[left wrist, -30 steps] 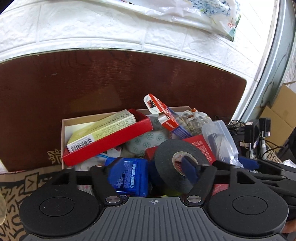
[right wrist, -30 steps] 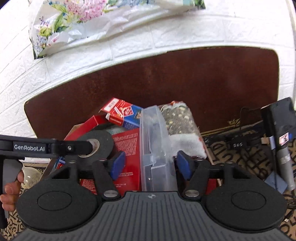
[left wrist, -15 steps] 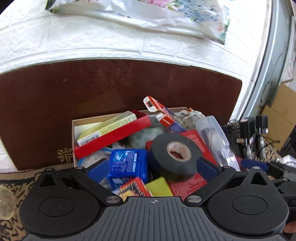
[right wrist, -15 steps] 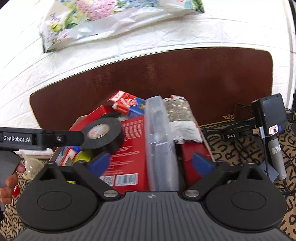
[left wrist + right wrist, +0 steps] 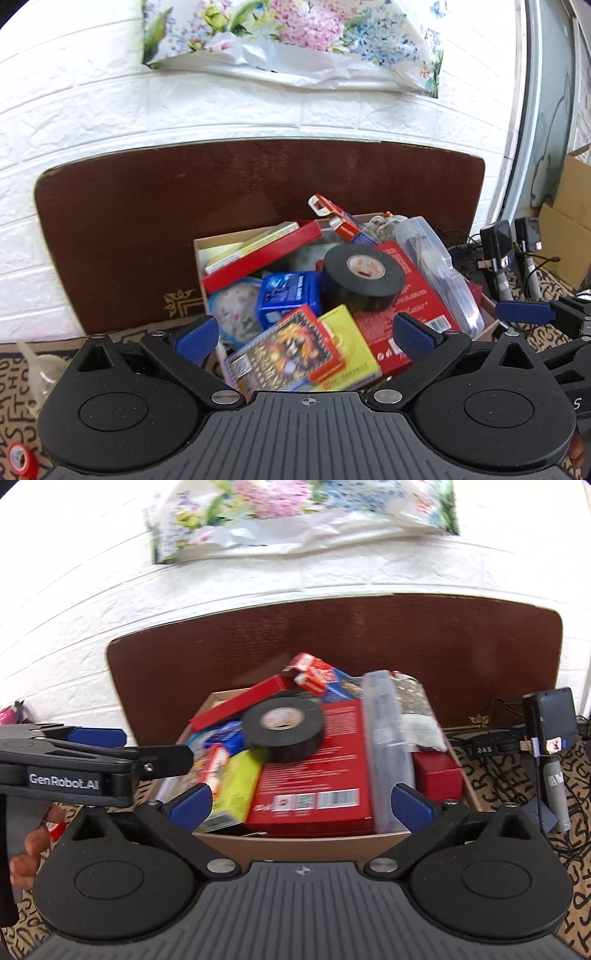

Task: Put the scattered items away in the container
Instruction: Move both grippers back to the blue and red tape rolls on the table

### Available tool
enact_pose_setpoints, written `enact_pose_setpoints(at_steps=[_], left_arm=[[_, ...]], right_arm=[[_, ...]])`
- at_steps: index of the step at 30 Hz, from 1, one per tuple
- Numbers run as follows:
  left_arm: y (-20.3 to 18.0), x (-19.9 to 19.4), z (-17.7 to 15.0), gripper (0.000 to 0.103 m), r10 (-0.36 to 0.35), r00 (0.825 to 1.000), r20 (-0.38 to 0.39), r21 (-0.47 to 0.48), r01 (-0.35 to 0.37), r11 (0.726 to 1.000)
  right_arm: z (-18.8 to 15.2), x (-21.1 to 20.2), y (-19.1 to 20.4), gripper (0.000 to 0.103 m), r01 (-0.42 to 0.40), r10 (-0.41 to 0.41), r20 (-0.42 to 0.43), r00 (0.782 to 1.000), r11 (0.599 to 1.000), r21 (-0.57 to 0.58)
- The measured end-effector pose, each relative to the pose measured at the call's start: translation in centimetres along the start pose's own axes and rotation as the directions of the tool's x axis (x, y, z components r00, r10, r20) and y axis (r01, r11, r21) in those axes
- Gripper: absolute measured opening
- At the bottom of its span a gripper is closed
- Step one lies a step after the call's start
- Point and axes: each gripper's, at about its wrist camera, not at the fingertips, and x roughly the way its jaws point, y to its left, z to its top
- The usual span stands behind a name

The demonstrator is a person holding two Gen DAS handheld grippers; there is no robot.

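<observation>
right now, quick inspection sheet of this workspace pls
surface: patterned mat under the cardboard box.
job's things: black tape roll on the large red box; clear plastic case along the box's right side; box heaped.
clutter: small red tape roll on the mat, outside the box.
grippers: left gripper and right gripper open, empty, jaws just opened.
cables: black leads right of the box.
surroundings: white brick wall, floral bag.

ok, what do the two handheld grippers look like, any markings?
Both match: black ribbed bodies, two round discs, black linkage arms with silver pivot pins, blue pads. The left gripper seen side-on from the right wrist view carries white "GenRobot.AI" lettering. The right gripper shows no lettering.
</observation>
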Motion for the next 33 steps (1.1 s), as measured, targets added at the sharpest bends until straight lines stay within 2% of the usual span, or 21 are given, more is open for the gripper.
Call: enact_pose_setpoints(at_steps=[9,16,19,21,24,27,30,33], left_arm=[[2.6,-4.0,-2.0,0.103,0.016,1.000,0.022,-0.066,-0.014,0.998],[7.8,-7.4,-8.1,0.103,0.005,1.000,-0.009,-0.213,-0.007,0.977],[11.3,-8.5,-11.3,0.103,0.037,0.998,-0.054,-0.272,-0.050,0.961],[14.2,-9.4,-13.3,0.103,0.086,0.993,-0.082,-0.309,-0.108,0.945],[18.9,-10.5,-15.3,0.103,0.155,0.980,-0.127,-0.381,-0.192,0.904],[23.2,-11.6,-16.3,0.103,0.217,0.966,-0.138,-0.434,-0.255,0.864],[26.3,-11.7,-16.6,0.103,0.267,0.953,-0.144,-0.443,-0.303,0.843],[28.9,-10.5,-16.8,0.098,0.268,0.948,-0.171,-0.455,-0.318,0.832]], right_arm=[[-0.3,-1.8,4.3,0.102,-0.019,0.019,-0.006,1.000,0.999,-0.041],[-3.5,-1.7,10.0,0.102,-0.104,0.096,-0.062,0.993,0.986,-0.134],[-5.3,-0.4,13.0,0.102,-0.151,0.134,-0.104,0.985,0.973,-0.177],[-6.2,0.7,14.5,0.102,-0.191,0.166,-0.145,0.975,0.963,-0.188],[-7.4,2.8,16.4,0.102,-0.234,0.196,-0.203,0.959,0.955,-0.184],[-8.2,4.7,17.9,0.102,-0.244,0.197,-0.240,0.951,0.953,-0.182],[-8.4,6.2,18.8,0.102,-0.245,0.197,-0.257,0.946,0.955,-0.169],[-8.6,7.2,19.5,0.101,-0.240,0.190,-0.262,0.946,0.955,-0.174]])
